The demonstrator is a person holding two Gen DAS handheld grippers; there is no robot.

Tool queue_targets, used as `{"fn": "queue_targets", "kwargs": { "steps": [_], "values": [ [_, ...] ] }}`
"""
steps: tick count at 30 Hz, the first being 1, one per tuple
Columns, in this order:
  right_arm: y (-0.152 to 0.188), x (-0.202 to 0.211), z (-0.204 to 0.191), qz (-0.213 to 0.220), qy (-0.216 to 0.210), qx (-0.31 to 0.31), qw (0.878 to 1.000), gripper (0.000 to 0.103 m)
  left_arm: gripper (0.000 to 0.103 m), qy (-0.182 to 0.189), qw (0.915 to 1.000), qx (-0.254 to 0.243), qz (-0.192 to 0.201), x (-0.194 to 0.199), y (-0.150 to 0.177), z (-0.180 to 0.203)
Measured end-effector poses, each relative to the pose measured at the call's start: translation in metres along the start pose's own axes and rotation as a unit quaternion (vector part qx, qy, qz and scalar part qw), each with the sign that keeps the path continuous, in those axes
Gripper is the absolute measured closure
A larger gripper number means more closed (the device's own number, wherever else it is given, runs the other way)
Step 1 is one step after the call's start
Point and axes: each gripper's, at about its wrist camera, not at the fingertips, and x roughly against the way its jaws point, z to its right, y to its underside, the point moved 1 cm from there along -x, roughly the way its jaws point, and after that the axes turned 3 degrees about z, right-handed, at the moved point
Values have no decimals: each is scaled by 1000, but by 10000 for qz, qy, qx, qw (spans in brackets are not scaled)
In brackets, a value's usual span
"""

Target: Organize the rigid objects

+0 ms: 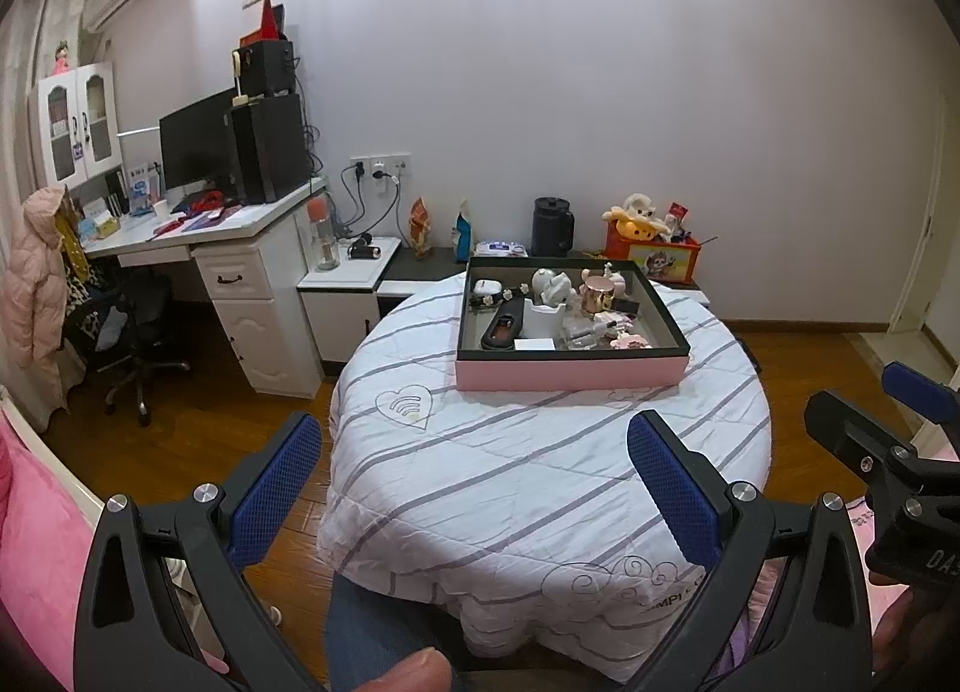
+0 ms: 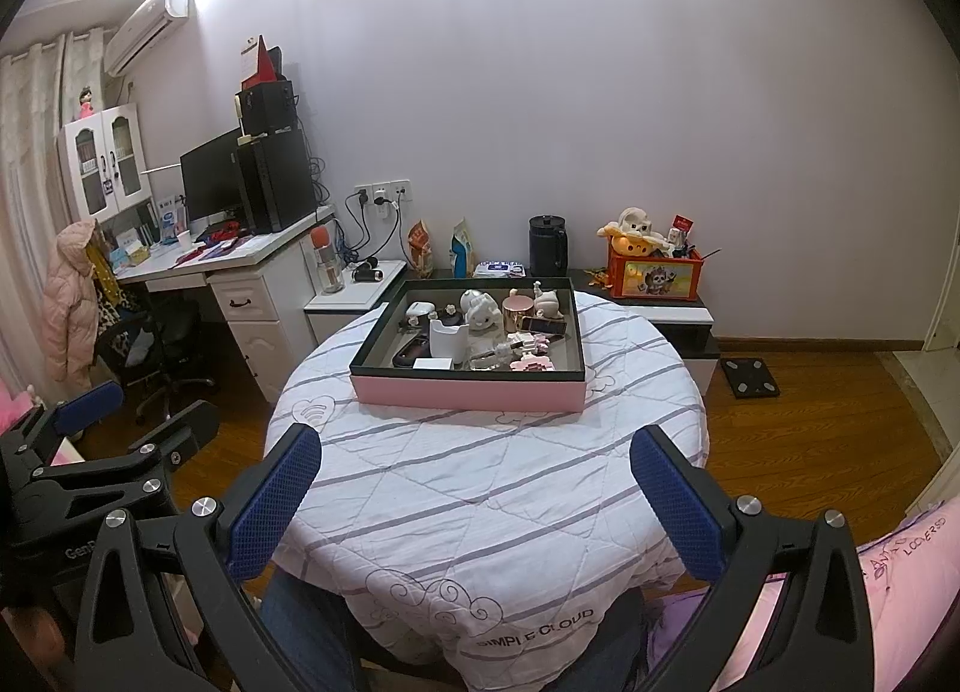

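Item: tray (image 1: 570, 374), pink-walled with a dark rim, sitting on the far half of a round table (image 1: 540, 482) covered in a striped quilt.

Contents: small rigid things lying crowded together at the tray's middle and back. Among them a white holder (image 1: 543, 321), a copper cup (image 1: 597, 296), a white figurine (image 1: 555, 287), an earbud case (image 1: 487, 288), a dark flat case (image 1: 504, 327) and a white card (image 1: 534, 345). Several are touching or overlapping; exact contacts are too small to tell.

Left gripper (image 1: 474, 485): hovering over the near quilt, fingers spread wide, holding nothing, well apart from the tray.

Right gripper (image 2: 477, 497): likewise hanging spread and empty, short of the tray.

Risks, as judged: the pieces are packing so tightly that a finger going in for one is likely nudging its neighbours; the tall holder and cup are looking prone to tipping. The soft quilt is giving the tray an uneven footing, so a sideways push could be sliding it. The tray wall is standing between grippers and contents, so a low approach could be catching it.
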Motion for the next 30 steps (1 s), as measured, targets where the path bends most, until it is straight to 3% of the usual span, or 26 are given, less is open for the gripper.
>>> {"fn": "queue_targets", "kwargs": {
  "steps": [30],
  "values": [
    [7, -7, 2, -78, 21, 1, 10000, 0, 0, 191, 9994, 56, -277, -13, 6, -7]
  ]
}}
